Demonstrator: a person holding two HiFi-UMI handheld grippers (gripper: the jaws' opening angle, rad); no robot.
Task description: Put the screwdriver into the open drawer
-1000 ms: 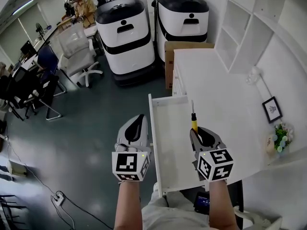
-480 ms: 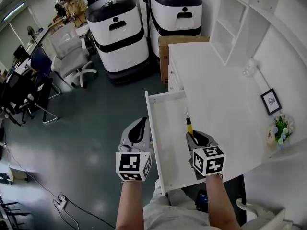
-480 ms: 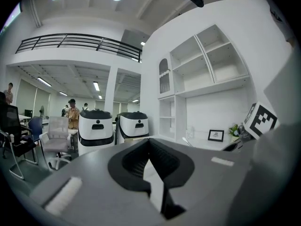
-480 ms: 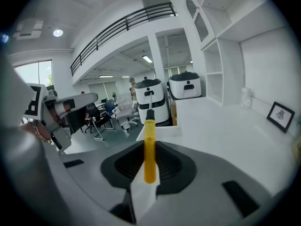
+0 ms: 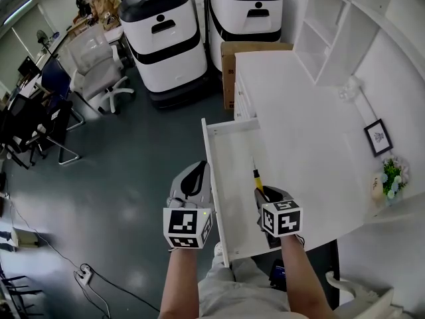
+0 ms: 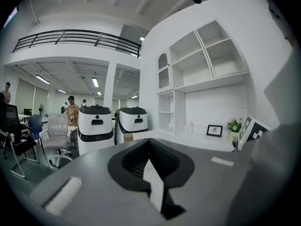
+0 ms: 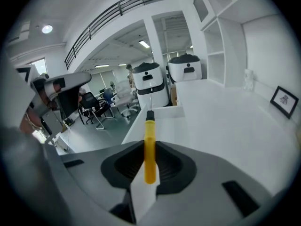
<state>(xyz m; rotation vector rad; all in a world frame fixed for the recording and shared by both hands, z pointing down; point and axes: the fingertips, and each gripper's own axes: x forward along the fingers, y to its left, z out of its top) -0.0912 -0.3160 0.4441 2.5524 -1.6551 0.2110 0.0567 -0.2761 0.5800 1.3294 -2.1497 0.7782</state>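
Low in the middle of the head view, my right claw point(image 5: 264, 193) is clamped on the yellow handle of the screwdriver point(image 5: 255, 175). Its black collar and thin metal shaft stick out ahead of the jaws, toward the top of the frame. The tool hangs over the open drawer point(image 5: 234, 153), close to the drawer's right side, where the white bench point(image 5: 299, 125) begins. I cannot tell whether the tip touches the drawer floor. My left claw point(image 5: 195, 173) sits just left of the drawer's left wall, over the grey floor point(image 5: 126, 178), with its jaws drawn together and nothing between them. Toward the right edge of the frame, a small framed picture point(image 5: 377, 138) and a pot of flowers point(image 5: 388, 181) stand on the bench.
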